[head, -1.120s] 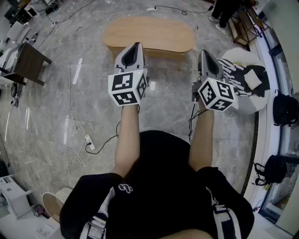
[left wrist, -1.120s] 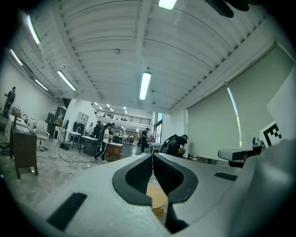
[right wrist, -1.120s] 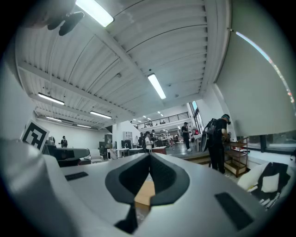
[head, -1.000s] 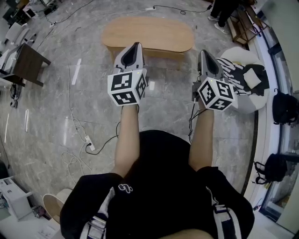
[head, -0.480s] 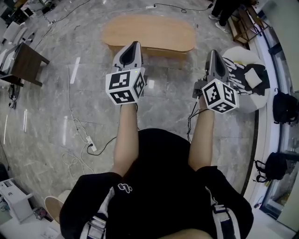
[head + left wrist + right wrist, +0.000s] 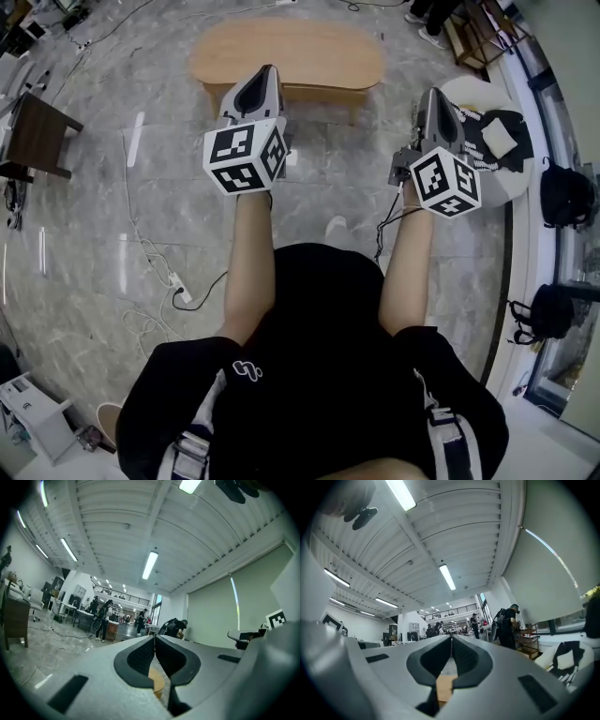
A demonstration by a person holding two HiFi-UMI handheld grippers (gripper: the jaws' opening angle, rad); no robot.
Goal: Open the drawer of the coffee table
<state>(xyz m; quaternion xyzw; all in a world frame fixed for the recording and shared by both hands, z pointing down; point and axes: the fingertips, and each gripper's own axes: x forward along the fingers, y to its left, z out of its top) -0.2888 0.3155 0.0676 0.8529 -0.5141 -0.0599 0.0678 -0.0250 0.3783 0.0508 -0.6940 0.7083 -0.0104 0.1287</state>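
An oval light-wood coffee table [image 6: 286,52] stands on the marble floor at the top of the head view, its front side [image 6: 319,92] facing me. My left gripper [image 6: 262,79] hovers over the table's near left edge, jaws shut with nothing between them. My right gripper [image 6: 432,97] is held to the right of the table, apart from it, also shut and empty. In the left gripper view a sliver of the wooden table [image 6: 157,684] shows below the closed left gripper [image 6: 154,640]. The right gripper view shows the right gripper [image 6: 451,641] closed, wood [image 6: 444,686] beneath it.
A round white seat [image 6: 502,178] with black-and-white cloth lies right of the right gripper. A dark wooden side table [image 6: 33,136] stands at far left. Cables and a power strip [image 6: 178,286] trail across the floor on the left. Black bags [image 6: 562,197] sit at the right wall. People stand far off.
The coffee table has shifted up and left in the head view. Both grippers have drifted apart, the left leftward and the right rightward. Both stay shut.
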